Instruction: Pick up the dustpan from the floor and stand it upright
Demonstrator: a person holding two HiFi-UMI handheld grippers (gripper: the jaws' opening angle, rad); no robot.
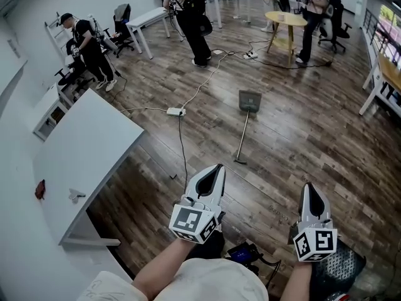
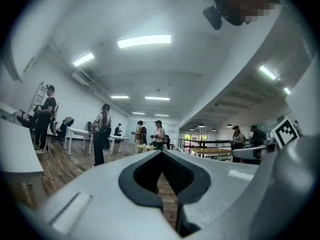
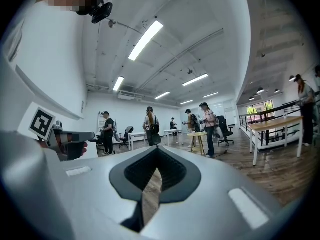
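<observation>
The dustpan [image 1: 249, 100] lies flat on the wooden floor in the head view, its grey pan away from me and its long handle [image 1: 242, 138] running back toward me. My left gripper [image 1: 217, 167] is held low and near me, shut and empty, its tip a short way short of the handle's end. My right gripper [image 1: 308, 186] is further right, also shut and empty. In the left gripper view the left gripper [image 2: 161, 153] has its jaws closed with only floor beyond. The right gripper view shows the right gripper [image 3: 157, 149] the same way. Neither gripper view shows the dustpan.
A white table [image 1: 88, 149] stands close on my left. A power strip [image 1: 176, 111] with cables trailing across the floor lies left of the dustpan. Several people stand at the back near white desks and a round yellow table [image 1: 285, 19]. Another white table [image 1: 376, 86] is at the right edge.
</observation>
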